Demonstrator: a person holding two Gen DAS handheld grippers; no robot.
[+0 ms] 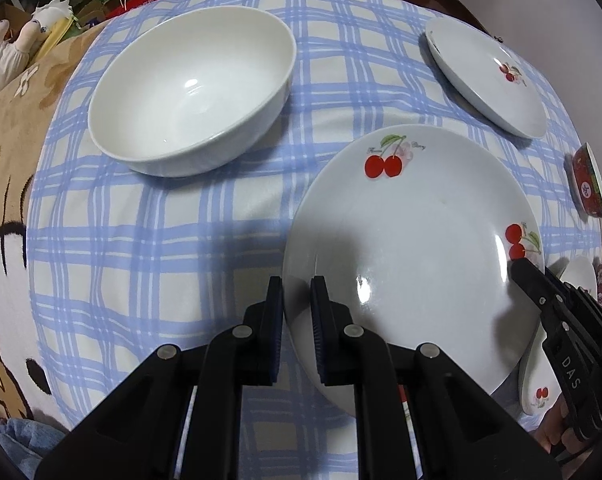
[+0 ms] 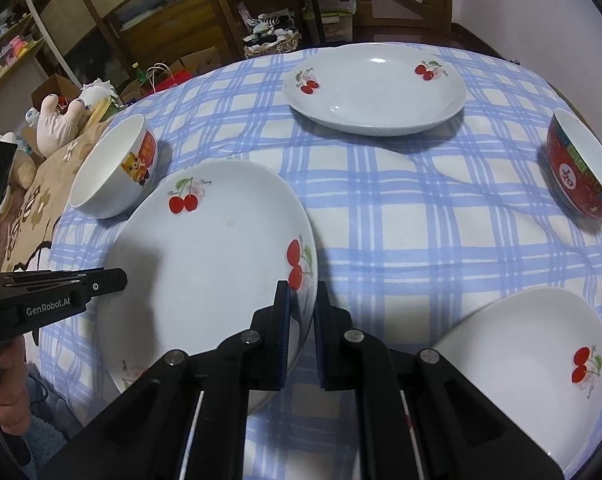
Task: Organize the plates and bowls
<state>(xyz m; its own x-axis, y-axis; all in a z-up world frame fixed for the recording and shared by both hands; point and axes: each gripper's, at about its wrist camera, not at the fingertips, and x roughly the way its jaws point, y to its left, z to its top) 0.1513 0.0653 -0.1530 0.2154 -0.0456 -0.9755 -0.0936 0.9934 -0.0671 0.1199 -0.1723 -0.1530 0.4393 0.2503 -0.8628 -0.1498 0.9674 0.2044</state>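
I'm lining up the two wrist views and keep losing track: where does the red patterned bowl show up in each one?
Left wrist view: the red patterned bowl sits at the far right edge, seen almost side-on, right of the held cherry plate.
Right wrist view: the red patterned bowl sits at the right edge, upper middle, on the blue checked cloth.
Shared landmark: the held cherry plate, gripped at opposite rims by both grippers.

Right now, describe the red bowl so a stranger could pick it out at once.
Start at the blue-checked tablecloth and go to its right edge in the right wrist view. The red bowl stands there alone, right of the far cherry plate. It is the only dish red outside, with a white round emblem; the others are white.
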